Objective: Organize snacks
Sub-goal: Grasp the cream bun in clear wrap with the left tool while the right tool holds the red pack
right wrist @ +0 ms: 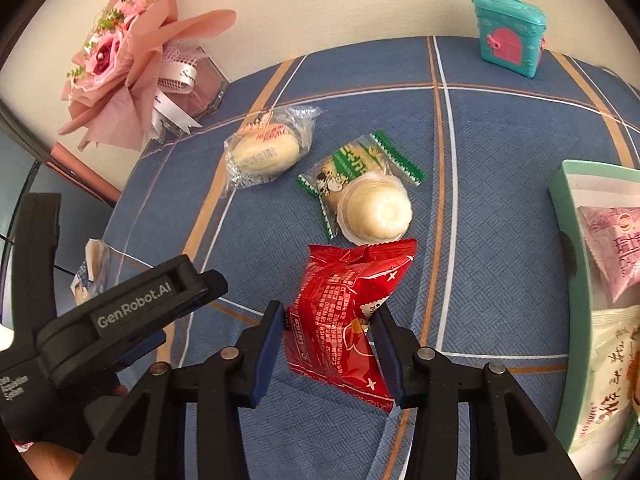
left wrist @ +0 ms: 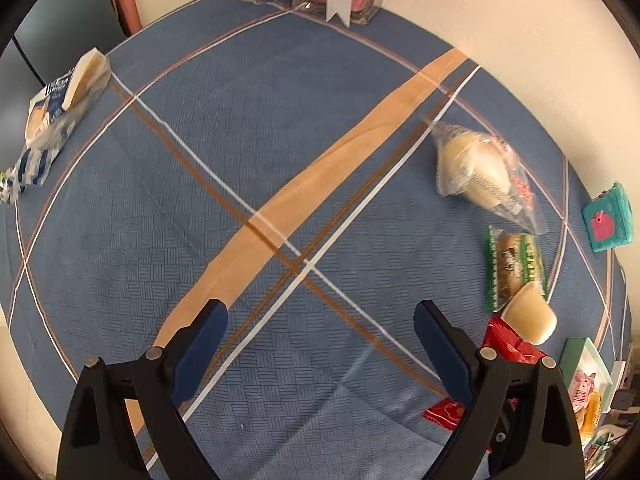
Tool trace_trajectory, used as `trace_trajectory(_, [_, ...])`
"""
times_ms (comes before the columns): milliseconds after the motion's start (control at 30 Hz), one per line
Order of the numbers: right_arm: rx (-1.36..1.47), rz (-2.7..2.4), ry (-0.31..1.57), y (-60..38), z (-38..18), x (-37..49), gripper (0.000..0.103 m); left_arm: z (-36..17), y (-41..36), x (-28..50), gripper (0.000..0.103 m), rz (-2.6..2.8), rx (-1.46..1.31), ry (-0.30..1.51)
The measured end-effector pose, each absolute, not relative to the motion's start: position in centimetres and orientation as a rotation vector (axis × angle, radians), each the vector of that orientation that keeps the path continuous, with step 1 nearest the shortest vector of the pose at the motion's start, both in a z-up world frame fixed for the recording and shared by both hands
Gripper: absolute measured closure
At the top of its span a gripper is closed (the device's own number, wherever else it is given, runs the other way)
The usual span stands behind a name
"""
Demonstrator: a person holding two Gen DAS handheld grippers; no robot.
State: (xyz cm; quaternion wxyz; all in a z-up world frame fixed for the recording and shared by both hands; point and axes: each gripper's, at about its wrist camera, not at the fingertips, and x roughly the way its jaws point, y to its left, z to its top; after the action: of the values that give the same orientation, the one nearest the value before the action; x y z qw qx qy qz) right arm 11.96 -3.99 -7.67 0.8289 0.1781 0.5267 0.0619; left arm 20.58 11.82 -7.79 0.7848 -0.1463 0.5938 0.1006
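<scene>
My right gripper (right wrist: 328, 309) is shut on a red snack packet (right wrist: 340, 320), its blue pads pressing both sides of the crumpled wrapper just above the blue checked tablecloth (right wrist: 500, 200). Behind the packet lie a round pale pastry in a clear cup (right wrist: 378, 210), a green-wrapped snack (right wrist: 360, 160) and a clear-wrapped bun (right wrist: 262, 152). A mint-green box (right wrist: 560, 208) at the right holds a pink packet (right wrist: 616, 248) and other snacks. My left gripper (left wrist: 320, 308) hangs open over bare cloth, with the red packet (left wrist: 508, 344) to its right.
A pink flower bouquet (right wrist: 120, 52) in a glass vase stands at the far left corner by the wall. A teal toy case (right wrist: 508, 34) sits at the far edge. A blue-and-white bread bag (left wrist: 60, 108) lies at the table's left edge.
</scene>
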Motion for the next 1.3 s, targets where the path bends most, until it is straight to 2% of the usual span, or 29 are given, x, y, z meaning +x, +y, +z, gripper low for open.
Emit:
trace_trajectory(633, [0.444,-0.067,0.99,-15.5,-1.4,10.8,0.056,-5.8,1.7,21.6,0.01,-0.101,-0.226,1.187])
trace_trajectory(800, [0.465,-0.091,0.977,-17.5,-1.1,10.6,0.056,-6.0,-0.6,21.9,0.026,-0.144,-0.184,1.178])
trace_trajectory(967, [0.482,-0.096,0.977,-18.5,-1.2,10.5,0.056,-7.0,-2.2,22.2,0.037,-0.179,-0.168,1.197])
trace_trajectory(1233, [0.494,-0.093,0.975,-18.8,-1.4,10.3,0.056,-8.7,-3.7,23.0,0.039,-0.174,-0.133,1.186])
trace_trajectory(1300, [0.499,-0.092,0.975,-19.0,-1.4,10.2,0.056,-8.8,-4.1,23.0,0.047,-0.157,-0.106,1.175])
